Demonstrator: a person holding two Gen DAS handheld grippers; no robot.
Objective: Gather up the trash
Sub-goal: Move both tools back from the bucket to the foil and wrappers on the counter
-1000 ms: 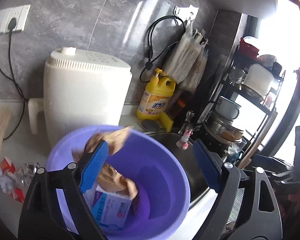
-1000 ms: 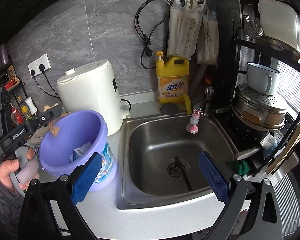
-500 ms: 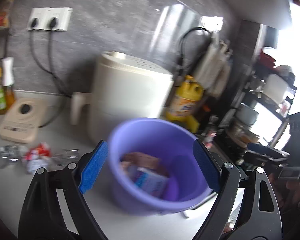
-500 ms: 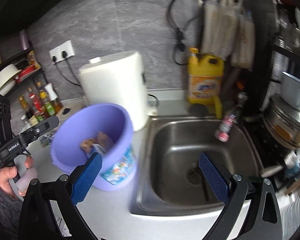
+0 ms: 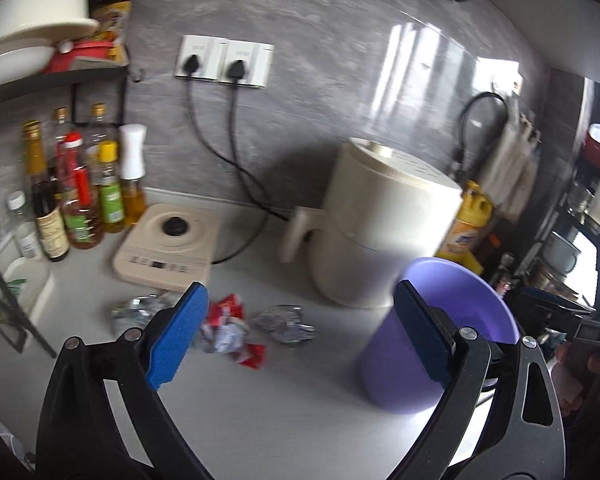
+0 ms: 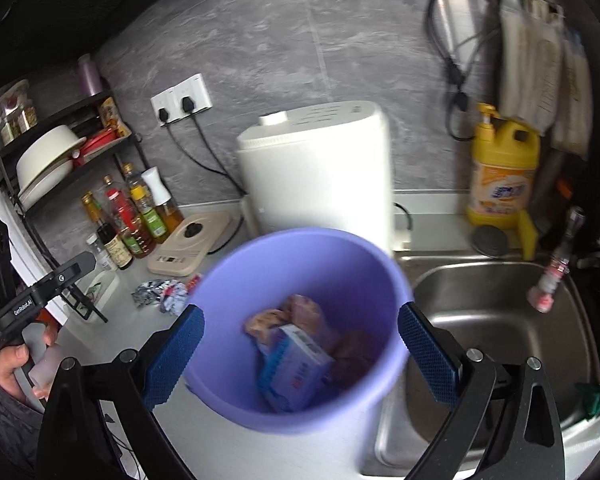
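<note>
Landmark: we place everything relative to the purple bucket [image 5: 436,336], which stands on the desk [image 5: 260,400] just beside the sink [image 6: 500,320].
Trash collected: a small blue-and-white box [image 6: 296,368] and brownish scraps [image 6: 296,312] lie inside the bucket.
Trash remaining: crumpled foil and red wrappers [image 5: 232,328] lie on the desk to the left of the bucket, in front of the beige scale [image 5: 168,248].
Left hand-held gripper [image 5: 300,344]: we find its jaws opening wide, nothing between them, aimed at the wrappers.
Right hand-held gripper [image 6: 300,354]: jaws wide apart, framing the bucket without pressing on it; nothing held.
Step in hand: we judge it to be the approach to the next wrapper.
Advice: come down over one crumpled piece, pads either side, and close only once it sits between them.
Risk: light foil may slide away; the white appliance [image 5: 384,224] behind the bucket leaves little room.
Carry: lift clear of the bucket's rim before letting go.
</note>
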